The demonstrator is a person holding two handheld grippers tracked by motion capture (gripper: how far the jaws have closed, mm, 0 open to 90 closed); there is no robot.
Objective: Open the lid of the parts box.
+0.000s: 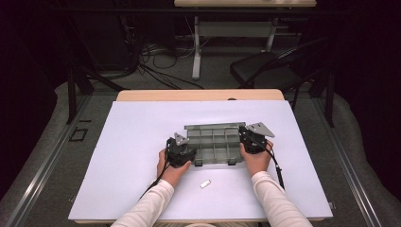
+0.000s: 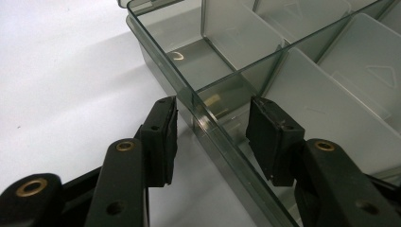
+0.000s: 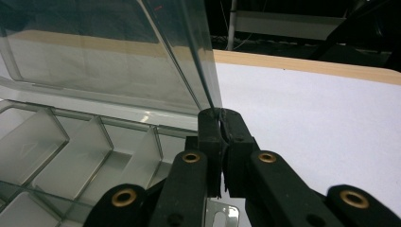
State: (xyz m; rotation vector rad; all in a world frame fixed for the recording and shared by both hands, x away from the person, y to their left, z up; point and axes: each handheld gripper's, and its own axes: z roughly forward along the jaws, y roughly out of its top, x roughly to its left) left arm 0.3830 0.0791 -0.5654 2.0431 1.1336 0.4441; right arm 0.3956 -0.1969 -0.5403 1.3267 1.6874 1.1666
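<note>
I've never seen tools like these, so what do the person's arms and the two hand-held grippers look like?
Both arms wear long white sleeves. The left gripper and right gripper are black, each topped by a grey three-cornered plate, with a black cable trailing back. Up close, the jaws are black arms with brass-coloured rivets and flat rectangular pads.

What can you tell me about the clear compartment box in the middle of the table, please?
The compartment box is smoky transparent plastic, rectangular, split by dividers into empty compartments. It lies flat on the white table cover, its hinged lid raised. The right gripper is shut on the lid's edge. The left gripper straddles the box's side wall, jaws apart, not pressing. Two dark latches sit on its near edge.
</note>
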